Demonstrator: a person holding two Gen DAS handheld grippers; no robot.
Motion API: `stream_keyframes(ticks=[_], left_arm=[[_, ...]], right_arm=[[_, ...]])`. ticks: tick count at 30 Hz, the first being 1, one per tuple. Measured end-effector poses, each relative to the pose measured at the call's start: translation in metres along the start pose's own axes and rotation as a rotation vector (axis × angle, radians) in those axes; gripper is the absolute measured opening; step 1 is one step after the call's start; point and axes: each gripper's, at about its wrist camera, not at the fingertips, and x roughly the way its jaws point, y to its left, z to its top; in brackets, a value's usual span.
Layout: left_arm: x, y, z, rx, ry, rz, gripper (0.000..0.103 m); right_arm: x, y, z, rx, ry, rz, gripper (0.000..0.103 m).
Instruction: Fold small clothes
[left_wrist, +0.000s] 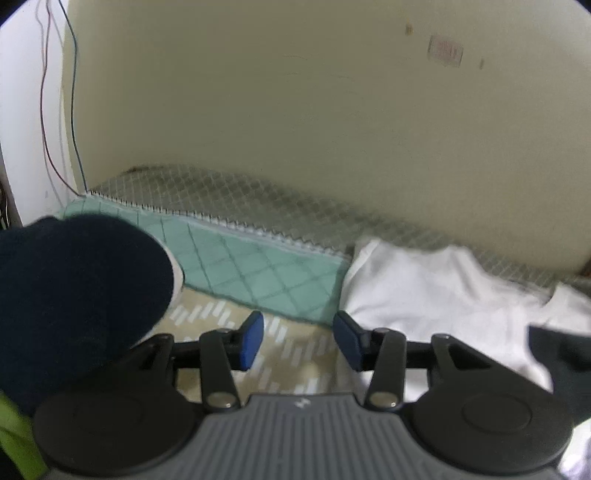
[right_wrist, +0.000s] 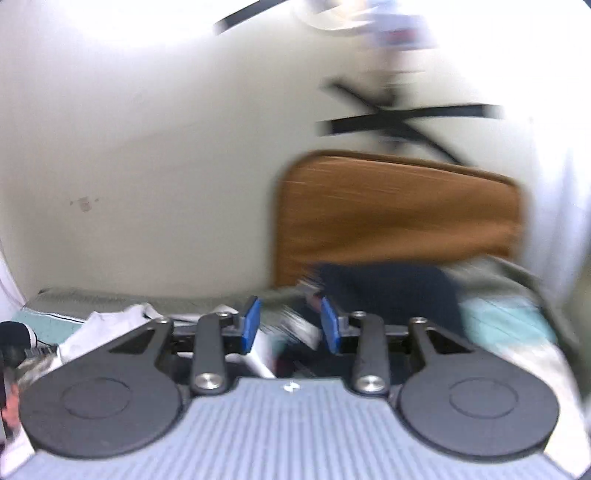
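White cloth (left_wrist: 436, 291), a small garment, lies crumpled near the far edge of the bed (left_wrist: 221, 317), beside the teal quilted pad (left_wrist: 258, 269), and it is not folded yet, so most of the task seems left. Both the left gripper (left_wrist: 298, 341) and the right gripper (right_wrist: 288, 325) have the jaws released, with nothing grasped between them; a dark navy garment (right_wrist: 391, 291) lies near the brown headboard (right_wrist: 399, 210). No brand, label or writing can be read.
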Motion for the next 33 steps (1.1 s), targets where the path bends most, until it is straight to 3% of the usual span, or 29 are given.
stream_keyframes(ticks=[3,5,11,15,19,20,21,22,24,28,29,31,33], left_arm=[[-0.022,-0.005,0.006,0.007,-0.067,-0.025,0.043],[-0.034,-0.015,0.007,0.030,-0.088,-0.055,0.044],[-0.049,-0.066,-0.012,0.176,-0.028,-0.185,0.044],[-0.059,-0.089,-0.030,0.277,-0.014,-0.247,0.044],[-0.059,-0.104,-0.048,0.331,-0.001,-0.254,0.044],[-0.059,-0.106,-0.049,0.329,0.006,-0.254,0.044],[-0.057,-0.105,-0.051,0.325,0.015,-0.256,0.044],[-0.054,-0.104,-0.051,0.321,0.023,-0.255,0.044],[-0.049,-0.096,-0.051,0.309,0.037,-0.246,0.043],[-0.034,-0.084,-0.052,0.262,0.078,-0.234,0.042],[-0.032,-0.082,-0.051,0.250,0.083,-0.237,0.042],[-0.036,-0.075,-0.048,0.226,0.084,-0.254,0.042],[-0.040,-0.069,-0.043,0.196,0.073,-0.274,0.042]], right_arm=[[-0.047,-0.036,-0.038,0.089,0.020,-0.092,0.048],[-0.063,-0.059,-0.067,0.161,0.058,-0.129,0.060],[-0.084,-0.070,-0.115,0.269,0.104,-0.173,0.061],[-0.079,-0.059,-0.113,0.211,0.081,-0.169,0.069],[-0.067,-0.044,-0.107,-0.006,0.030,-0.276,0.072],[-0.063,-0.040,-0.105,-0.056,0.025,-0.283,0.066],[-0.058,-0.038,-0.102,-0.089,0.045,-0.270,0.050],[-0.050,-0.040,-0.099,-0.095,0.088,-0.248,0.008],[-0.047,-0.050,-0.082,0.007,0.119,-0.203,0.005],[-0.081,-0.084,-0.023,0.377,-0.042,-0.046,0.005],[-0.083,-0.083,-0.011,0.399,-0.051,-0.033,0.005],[-0.080,-0.070,0.008,0.377,-0.010,-0.006,0.005],[-0.068,-0.052,0.019,0.389,0.115,0.075,0.005]])
